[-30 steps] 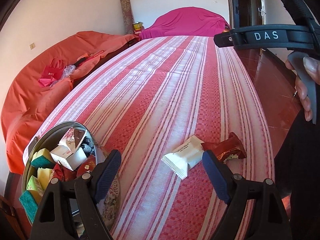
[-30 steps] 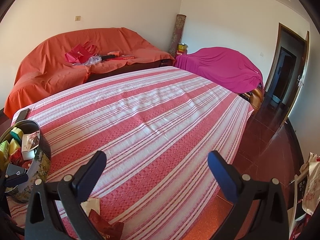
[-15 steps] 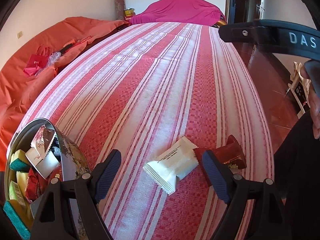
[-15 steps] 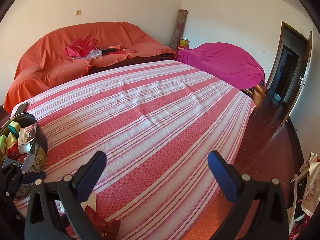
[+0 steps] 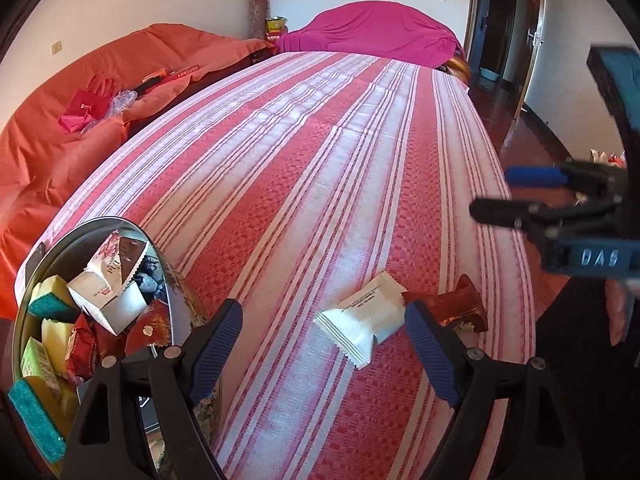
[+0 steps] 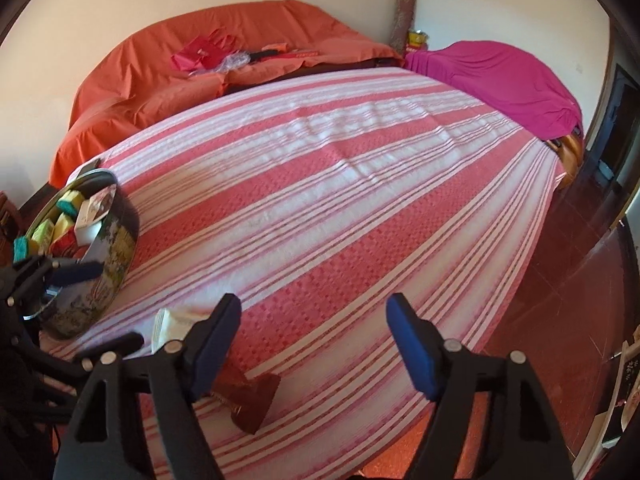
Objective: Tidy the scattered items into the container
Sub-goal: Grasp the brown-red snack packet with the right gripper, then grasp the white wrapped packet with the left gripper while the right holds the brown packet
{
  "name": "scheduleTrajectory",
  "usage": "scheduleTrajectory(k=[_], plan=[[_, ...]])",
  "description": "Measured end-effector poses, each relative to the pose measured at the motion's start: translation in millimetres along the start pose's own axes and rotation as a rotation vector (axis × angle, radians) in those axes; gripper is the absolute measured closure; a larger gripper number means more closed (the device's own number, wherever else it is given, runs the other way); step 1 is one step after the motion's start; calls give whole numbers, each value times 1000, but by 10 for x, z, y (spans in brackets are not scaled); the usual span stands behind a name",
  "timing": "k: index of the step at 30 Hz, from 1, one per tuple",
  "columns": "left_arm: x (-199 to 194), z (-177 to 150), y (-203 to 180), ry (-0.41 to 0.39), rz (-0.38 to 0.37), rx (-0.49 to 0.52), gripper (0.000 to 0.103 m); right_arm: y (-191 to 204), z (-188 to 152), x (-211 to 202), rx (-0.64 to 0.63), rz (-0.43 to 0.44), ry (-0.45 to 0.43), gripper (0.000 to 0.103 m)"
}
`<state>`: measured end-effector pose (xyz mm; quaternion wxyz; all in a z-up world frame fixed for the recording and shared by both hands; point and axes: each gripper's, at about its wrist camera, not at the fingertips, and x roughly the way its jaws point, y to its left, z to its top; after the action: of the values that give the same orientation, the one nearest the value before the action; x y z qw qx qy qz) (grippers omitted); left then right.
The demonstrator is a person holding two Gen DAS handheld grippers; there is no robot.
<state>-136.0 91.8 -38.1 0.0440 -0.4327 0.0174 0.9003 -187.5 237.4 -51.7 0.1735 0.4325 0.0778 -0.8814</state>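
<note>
The left claw [image 5: 326, 346] hangs over the striped cloth [image 5: 320, 180] with its jaws spread and nothing pinched; a white packet [image 5: 362, 326] lies on the cloth between its blue pads [image 5: 216, 344], touching neither. Just behind the packet, partly hidden by the far pad, sits a dark red packet [image 5: 460, 308], the two wrappers touching or overlapping at one end. To the left of this claw stands the round tin [image 5: 176, 284], close to the near edge of the table, already crowded with green and yellow sponges, red wrappers and a white carton (the lettering on it is too partial to read).

The right claw [image 6: 312, 344] is closing its jaws above the cloth, and nothing is between them: the dark red packet [image 6: 252, 400] lies below and just inside its left pad, apart from it as far as the view lets me tell. The white packet [image 6: 172, 324] peeks out behind that same finger. The tin [image 6: 116, 248] shows at the left of this view, with the left claw [image 6: 92, 304] in front of it. Beyond the table sit an orange-draped sofa [image 6: 160, 80] and a pink-draped chair [image 6: 512, 76].
</note>
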Motion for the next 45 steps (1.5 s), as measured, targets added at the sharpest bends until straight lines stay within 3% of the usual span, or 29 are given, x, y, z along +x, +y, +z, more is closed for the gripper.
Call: scheduleTrajectory(k=[4,10,12,14,20,30,36,45], plan=[[11,15,96,12,-17,-45,18,290,-170,162,-131,43,85,31],[26,70,93,14,0,-12,18,775,-464,468,-399,73,162,30],[44,76,109,21,10,-4,18,820,-562,573,-433,102,195,38],[62,76,126,28,-12,-8,18,747,-538,596,-383,146,213,49],[148,83,54,47,-37,23,18,475,-549,606,-261,200,249,63],[467,141,-445,102,-3,295,18,-165,-527,482,-4,162,203,63],[699,73,-440,147,-10,299,18,-294,-425,435,58,187,187,63],[806,-2,-349,165,-64,226,19,-193,-360,506,60,185,192,63]])
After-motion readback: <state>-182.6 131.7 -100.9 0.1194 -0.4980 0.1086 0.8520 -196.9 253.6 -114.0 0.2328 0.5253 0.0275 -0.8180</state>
